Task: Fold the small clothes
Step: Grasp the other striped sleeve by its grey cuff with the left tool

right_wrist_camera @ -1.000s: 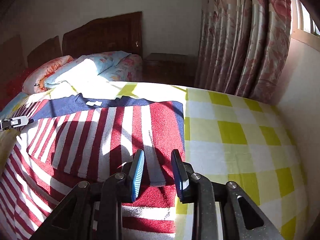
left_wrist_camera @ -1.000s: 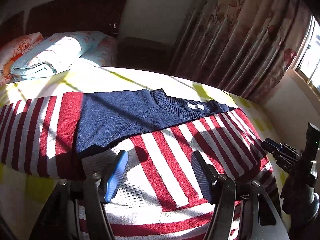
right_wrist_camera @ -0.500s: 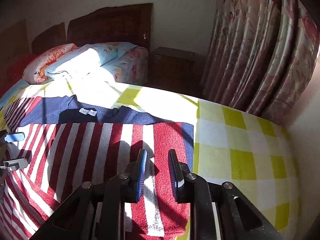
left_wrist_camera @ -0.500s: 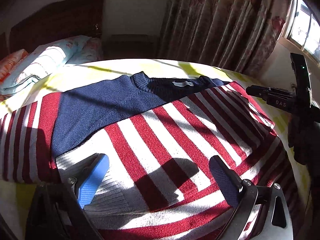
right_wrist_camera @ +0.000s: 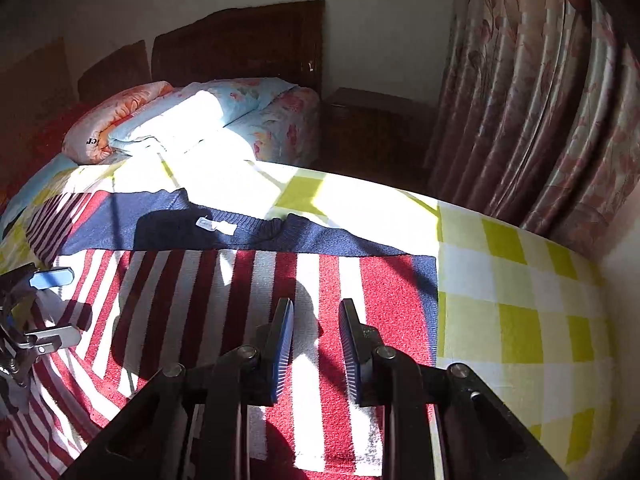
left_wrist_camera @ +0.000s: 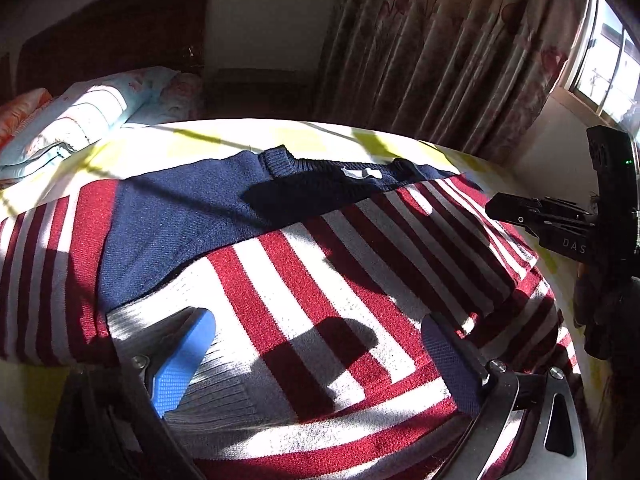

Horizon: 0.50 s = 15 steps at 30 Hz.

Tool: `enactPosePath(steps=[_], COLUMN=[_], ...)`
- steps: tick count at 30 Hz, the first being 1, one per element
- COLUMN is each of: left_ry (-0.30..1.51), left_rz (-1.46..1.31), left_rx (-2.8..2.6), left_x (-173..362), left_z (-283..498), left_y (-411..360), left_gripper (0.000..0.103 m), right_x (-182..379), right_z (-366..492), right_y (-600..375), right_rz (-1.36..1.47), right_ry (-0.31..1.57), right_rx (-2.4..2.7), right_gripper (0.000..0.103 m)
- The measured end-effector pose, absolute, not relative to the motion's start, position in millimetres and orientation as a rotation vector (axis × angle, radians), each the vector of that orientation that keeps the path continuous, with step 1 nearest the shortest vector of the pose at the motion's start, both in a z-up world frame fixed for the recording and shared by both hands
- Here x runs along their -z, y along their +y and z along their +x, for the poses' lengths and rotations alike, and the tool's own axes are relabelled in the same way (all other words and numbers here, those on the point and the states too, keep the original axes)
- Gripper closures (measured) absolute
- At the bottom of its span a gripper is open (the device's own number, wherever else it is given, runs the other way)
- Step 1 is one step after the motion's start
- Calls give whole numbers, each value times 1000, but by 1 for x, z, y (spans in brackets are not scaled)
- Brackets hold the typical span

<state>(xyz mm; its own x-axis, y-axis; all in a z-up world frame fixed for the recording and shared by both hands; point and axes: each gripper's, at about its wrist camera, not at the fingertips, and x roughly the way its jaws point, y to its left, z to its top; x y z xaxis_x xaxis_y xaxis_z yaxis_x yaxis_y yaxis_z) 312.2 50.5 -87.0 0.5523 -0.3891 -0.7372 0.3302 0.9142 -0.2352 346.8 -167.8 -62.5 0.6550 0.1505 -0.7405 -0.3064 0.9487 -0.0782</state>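
Note:
A small sweater point(left_wrist_camera: 304, 280) with a navy yoke and red-and-white stripes lies flat on the bed. One striped sleeve is folded across its front, its grey cuff point(left_wrist_camera: 208, 384) near me. It also shows in the right wrist view point(right_wrist_camera: 248, 288). My left gripper point(left_wrist_camera: 320, 356) is wide open just above the folded sleeve, holding nothing. My right gripper point(right_wrist_camera: 314, 344) hovers over the sweater's right side with its jaws a narrow gap apart, holding nothing. The right gripper shows at the right edge of the left wrist view point(left_wrist_camera: 560, 224).
The bed has a yellow-and-white checked cover point(right_wrist_camera: 520, 300). Folded quilts and pillows point(right_wrist_camera: 192, 120) lie at the dark wooden headboard point(right_wrist_camera: 240, 44). A bedside cabinet point(right_wrist_camera: 376, 128) and floral curtains point(right_wrist_camera: 540, 100) stand at the far right.
My left gripper has opened wide and let go of the sleeve cuff, which now lies across the sweater. My right gripper has drawn back a little over the sweater's right side.

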Motion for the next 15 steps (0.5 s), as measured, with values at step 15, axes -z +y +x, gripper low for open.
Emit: enactPosePath(steps=[15], left_ry=[888], left_rz=[-67], left_rx=[423], left_x=[87], left_z=[311], left_y=[50], left_gripper=[0], right_x=[98], right_z=[294], right_y=[-136], right_rz=[-301], right_ry=[817], right_rx=[-299], right_gripper=[73])
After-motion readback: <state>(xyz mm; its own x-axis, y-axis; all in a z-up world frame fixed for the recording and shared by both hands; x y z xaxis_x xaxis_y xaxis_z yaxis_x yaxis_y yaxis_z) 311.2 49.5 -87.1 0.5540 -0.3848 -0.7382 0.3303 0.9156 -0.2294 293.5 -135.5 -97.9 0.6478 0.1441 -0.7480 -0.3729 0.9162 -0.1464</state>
